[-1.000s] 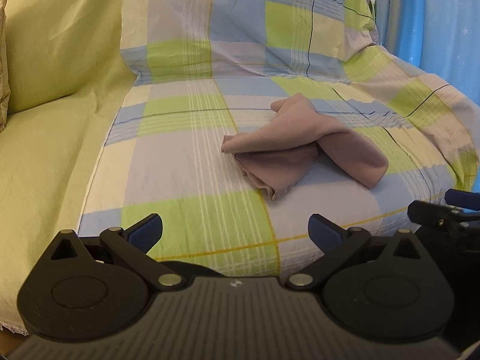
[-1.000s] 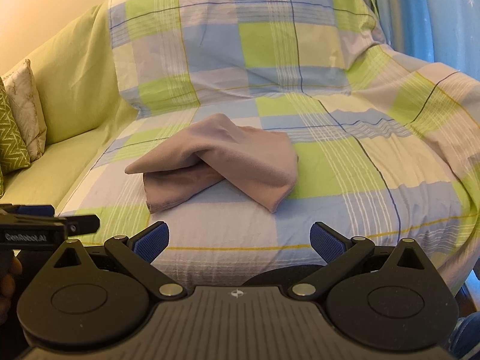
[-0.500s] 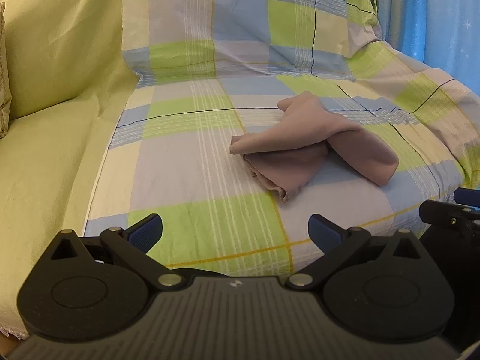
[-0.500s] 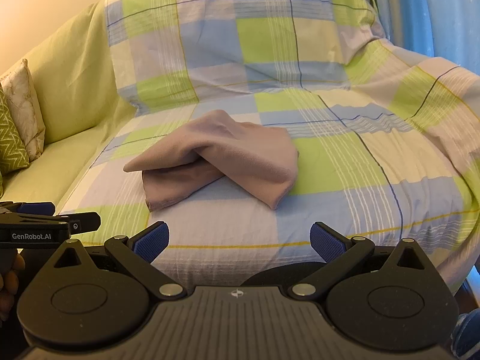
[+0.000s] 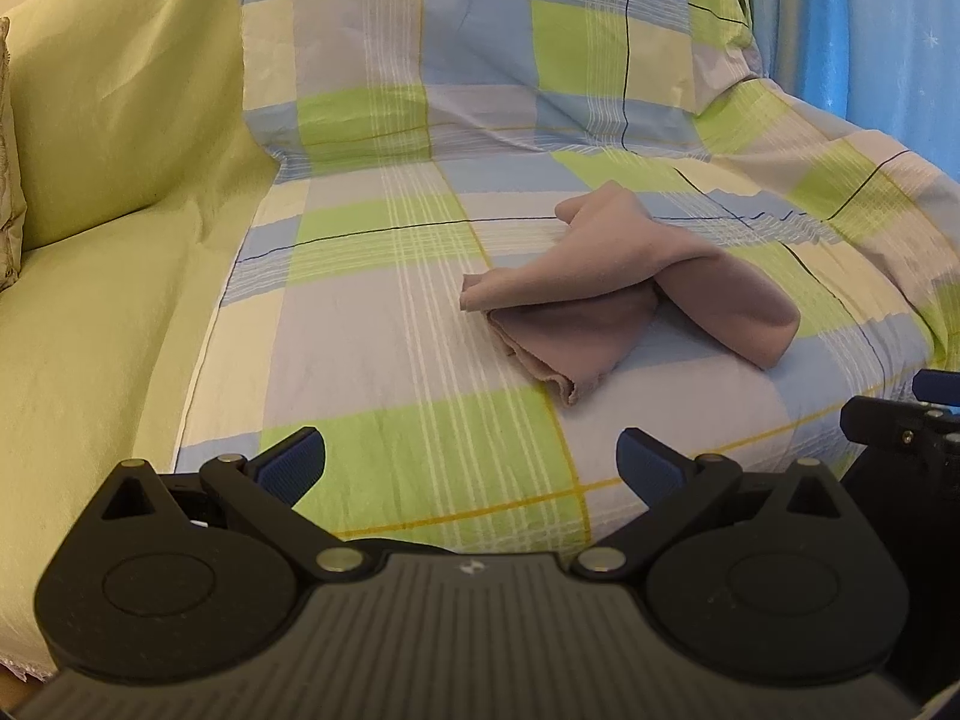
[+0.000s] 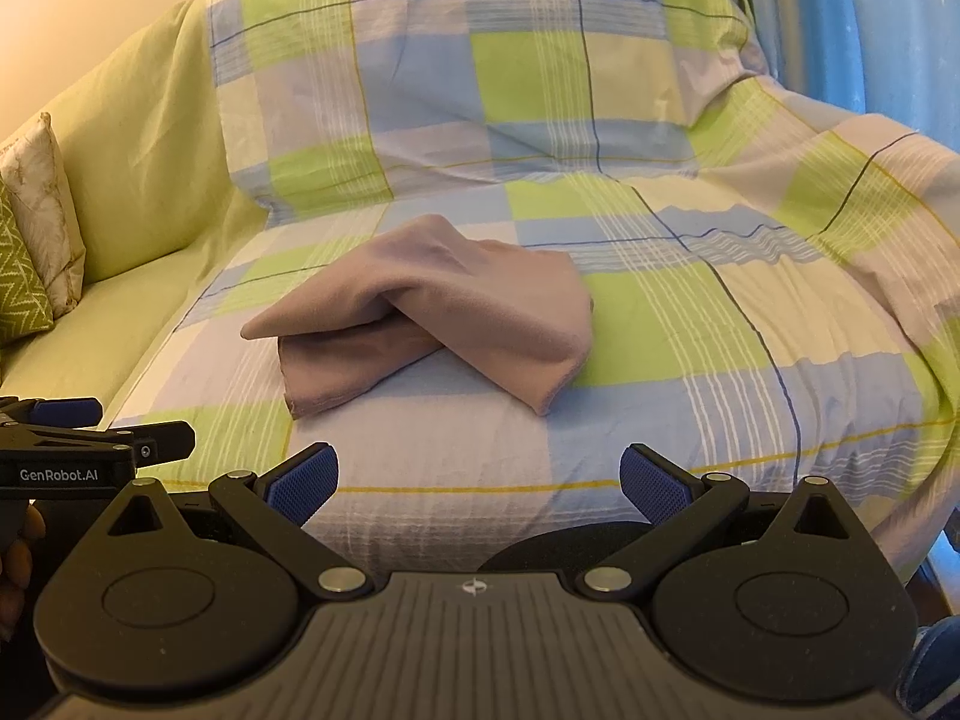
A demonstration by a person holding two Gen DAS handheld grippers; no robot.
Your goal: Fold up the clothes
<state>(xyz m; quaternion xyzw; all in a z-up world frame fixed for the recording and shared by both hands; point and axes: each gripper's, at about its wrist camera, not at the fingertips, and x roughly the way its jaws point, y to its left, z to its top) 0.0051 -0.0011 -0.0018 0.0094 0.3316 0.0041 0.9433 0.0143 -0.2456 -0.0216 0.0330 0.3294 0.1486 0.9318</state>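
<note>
Mauve cloth [image 6: 432,306] bunched mid-seat on checked sheet [image 6: 660,324], at 12 o'clock from both claws. Left claw [image 5: 471,465] and right claw [image 6: 477,483] spread, empty. Only right view shows cushions [image 6: 30,252] at 9 o'clock.

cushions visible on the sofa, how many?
2. Both sit at the far left end of the sofa in the right wrist view: a green zigzag cushion in front and a pale patterned cushion behind it. More may lie out of frame.
</note>
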